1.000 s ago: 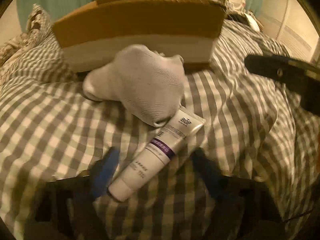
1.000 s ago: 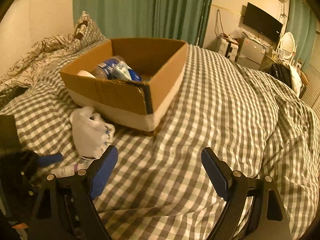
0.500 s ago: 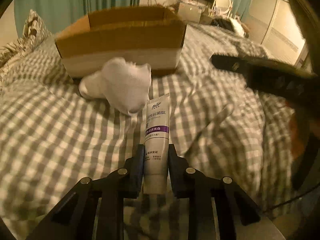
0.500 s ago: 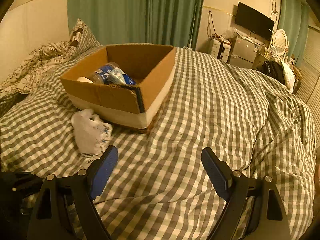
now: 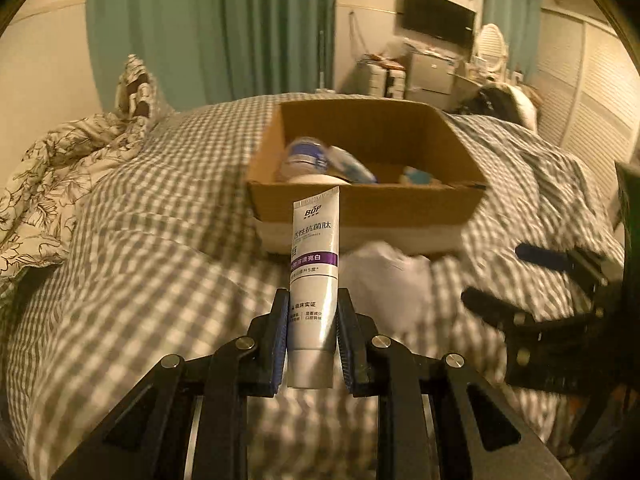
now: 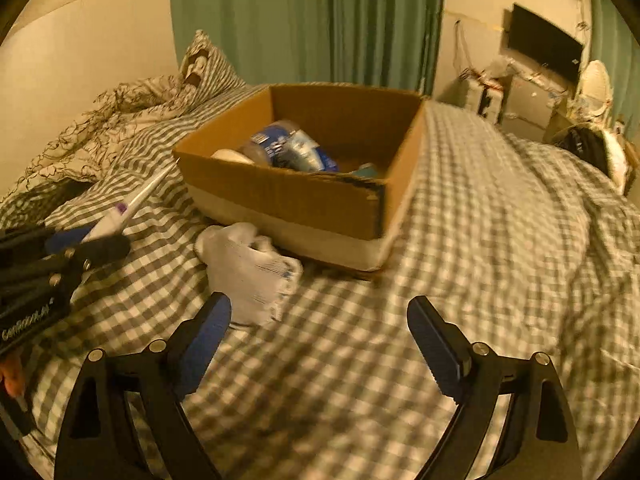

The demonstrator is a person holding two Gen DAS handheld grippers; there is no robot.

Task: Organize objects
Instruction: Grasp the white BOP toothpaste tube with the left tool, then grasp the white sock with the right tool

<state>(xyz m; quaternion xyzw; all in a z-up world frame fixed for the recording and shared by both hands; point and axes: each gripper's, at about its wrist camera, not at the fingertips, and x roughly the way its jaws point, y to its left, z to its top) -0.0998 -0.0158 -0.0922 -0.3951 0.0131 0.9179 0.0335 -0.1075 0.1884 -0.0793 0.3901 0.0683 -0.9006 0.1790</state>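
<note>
My left gripper (image 5: 312,320) is shut on a white tube with a purple band (image 5: 314,276) and holds it up off the bed, pointing toward the open cardboard box (image 5: 364,204). The tube also shows in the right wrist view (image 6: 128,204), left of the box (image 6: 296,200). The box holds a blue-labelled bottle (image 6: 280,146) and other items. A white sock (image 6: 248,272) lies on the checked bedspread in front of the box; it also shows in the left wrist view (image 5: 384,276). My right gripper (image 6: 320,344) is open and empty, just above the bed near the sock.
The grey-and-white checked duvet (image 6: 480,240) covers the bed. A floral blanket and pillow (image 5: 60,160) lie at the left. Green curtains, a wall TV (image 6: 544,50) and cluttered furniture stand beyond the bed.
My left gripper closed on the tube and lifted it off the bed, rising toward the box. My right gripper moved closer to the sock and stayed open.
</note>
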